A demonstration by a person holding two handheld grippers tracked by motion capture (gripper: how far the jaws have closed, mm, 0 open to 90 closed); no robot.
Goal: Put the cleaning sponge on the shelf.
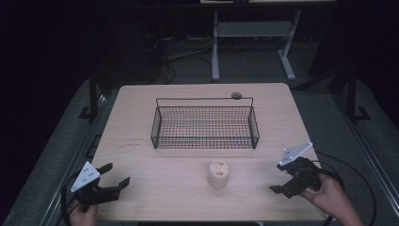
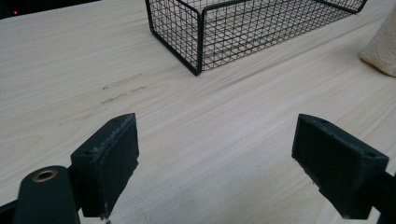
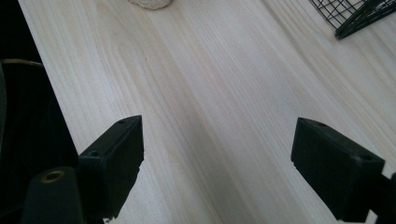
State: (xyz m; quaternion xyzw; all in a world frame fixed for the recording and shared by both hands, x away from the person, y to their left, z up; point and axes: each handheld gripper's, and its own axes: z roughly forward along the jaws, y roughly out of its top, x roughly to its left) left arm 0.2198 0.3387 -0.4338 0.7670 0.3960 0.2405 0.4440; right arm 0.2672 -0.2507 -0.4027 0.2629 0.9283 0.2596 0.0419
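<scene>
Both grippers, left gripper (image 1: 116, 175) and right gripper (image 1: 280, 184), hover with jaws wide and holding nothing, flanking the beige cloth roll (image 1: 219, 173) well apart. Roll stands on the wooden table (image 1: 141, 197), just before the black wire basket (image 1: 205, 140).

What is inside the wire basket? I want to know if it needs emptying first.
Through the mesh of the wire basket the bare wooden table shows; nothing lies inside. The beige object sits outside, in front of it.
</scene>
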